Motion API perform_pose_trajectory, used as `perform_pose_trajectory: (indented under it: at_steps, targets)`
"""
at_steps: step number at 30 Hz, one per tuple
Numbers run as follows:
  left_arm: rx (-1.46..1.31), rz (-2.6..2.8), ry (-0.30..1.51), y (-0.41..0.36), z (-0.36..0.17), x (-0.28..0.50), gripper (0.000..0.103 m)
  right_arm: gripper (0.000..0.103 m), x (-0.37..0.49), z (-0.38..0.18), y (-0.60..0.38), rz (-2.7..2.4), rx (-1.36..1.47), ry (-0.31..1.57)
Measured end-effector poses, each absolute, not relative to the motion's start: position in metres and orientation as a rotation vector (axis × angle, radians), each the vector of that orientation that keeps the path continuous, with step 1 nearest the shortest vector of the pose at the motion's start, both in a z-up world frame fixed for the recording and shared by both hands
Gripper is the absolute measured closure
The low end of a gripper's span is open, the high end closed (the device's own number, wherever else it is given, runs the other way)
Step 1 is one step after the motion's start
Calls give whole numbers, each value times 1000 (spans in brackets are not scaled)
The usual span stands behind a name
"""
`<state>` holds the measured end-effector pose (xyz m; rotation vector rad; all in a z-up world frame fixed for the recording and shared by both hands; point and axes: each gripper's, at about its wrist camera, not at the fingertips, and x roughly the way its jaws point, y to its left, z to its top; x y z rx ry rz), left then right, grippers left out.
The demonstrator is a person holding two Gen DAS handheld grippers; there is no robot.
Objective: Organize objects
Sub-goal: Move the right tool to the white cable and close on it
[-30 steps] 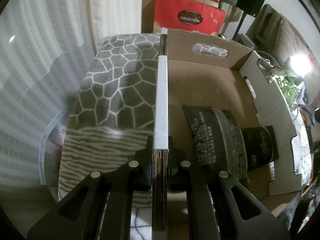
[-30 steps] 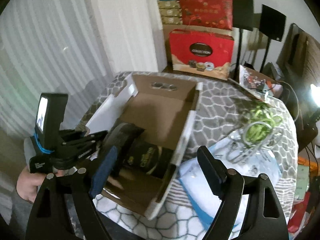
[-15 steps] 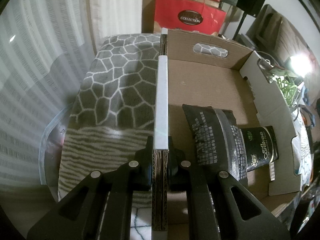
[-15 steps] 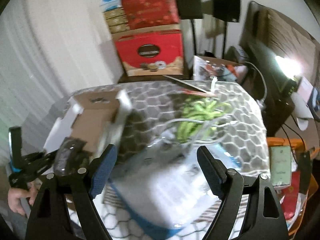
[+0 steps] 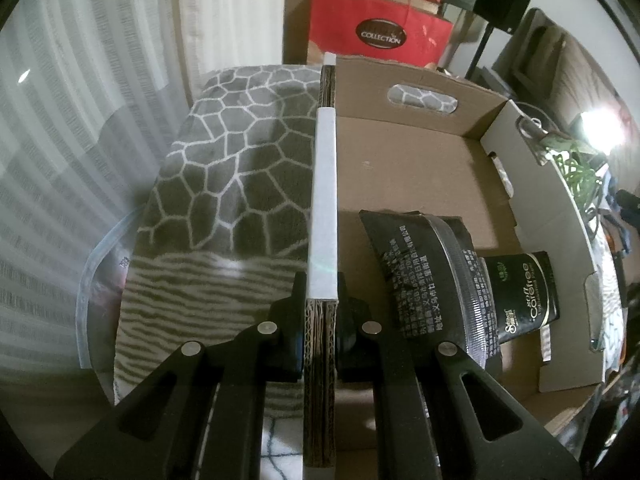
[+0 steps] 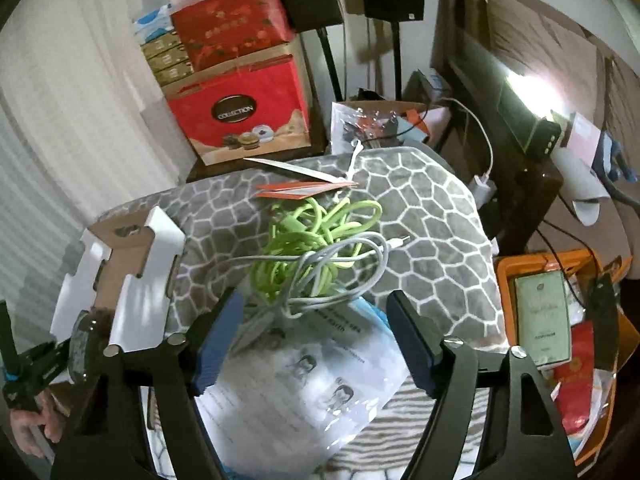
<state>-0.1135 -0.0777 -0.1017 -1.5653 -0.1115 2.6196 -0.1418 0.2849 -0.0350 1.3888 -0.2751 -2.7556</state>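
Now the left tongs (image 5: 322, 312) clamp the cardboard box (image 5: 424, 168) wall, steadying it; the right tongs (image 6: 312, 340), empty and just narrowing, approach the tangled cables (image 6: 316, 252) on the surface beside it: pinch the knot's middle so no loops trail

"COLLECTION" stands in a dark oval on the red gift bag (image 5: 376, 36), and "soft Carefree" with a "Sisber"-like mark on the black tube (image 5: 524, 292) in the cardboard box (image 5: 420, 168).
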Motion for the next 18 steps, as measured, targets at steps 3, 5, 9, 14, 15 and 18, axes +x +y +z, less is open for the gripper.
perform_pose_trajectory:
  at_steps: [3, 5, 9, 14, 15, 18]
  targets:
    - [-1565, 2619, -110, -77, -101, -113, 93, 35, -147, -41, 288, -2750, 1404, -291]
    - [-1567, 2620, -106, -77, -101, -112, 93, 37, -149, -45, 289, -2744, 1415, -299]
    - [-1569, 2622, -91, -74, -101, -111, 93, 41, -154, -51, 288, -2734, 1415, -330]
    - [-1571, 2622, -95, -74, -101, -111, 93, 60, -165, -60, 287, -2704, 1425, -369]
    - [-1572, 2622, -95, -73, -101, -111, 93, 61, -166, -62, 286, -2700, 1427, -372]
    - [-1571, 2621, -93, -73, -101, -111, 93, 78, -170, -68, 286, -2679, 1432, -392]
